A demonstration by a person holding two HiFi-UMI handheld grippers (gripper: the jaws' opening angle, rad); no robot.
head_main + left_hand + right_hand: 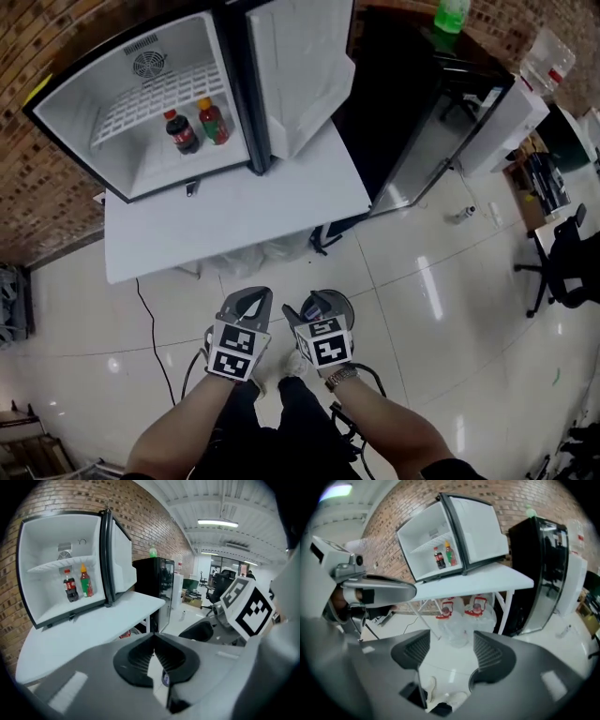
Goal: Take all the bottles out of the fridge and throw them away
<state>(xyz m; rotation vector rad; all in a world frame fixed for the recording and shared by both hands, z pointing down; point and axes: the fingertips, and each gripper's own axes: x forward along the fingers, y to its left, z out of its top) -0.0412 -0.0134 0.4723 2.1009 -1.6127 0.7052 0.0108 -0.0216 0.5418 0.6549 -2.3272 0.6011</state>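
Two bottles in the fridge — left gripper fingers closed, right gripper fingers apart, empty.

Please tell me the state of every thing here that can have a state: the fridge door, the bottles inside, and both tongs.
Fridge door: open wide.
Cola bottle: upright inside the fridge, cap on.
Red bottle: upright beside the cola bottle, yellow cap on.
Left tongs: shut, nothing between them.
Right tongs: open, nothing between them.
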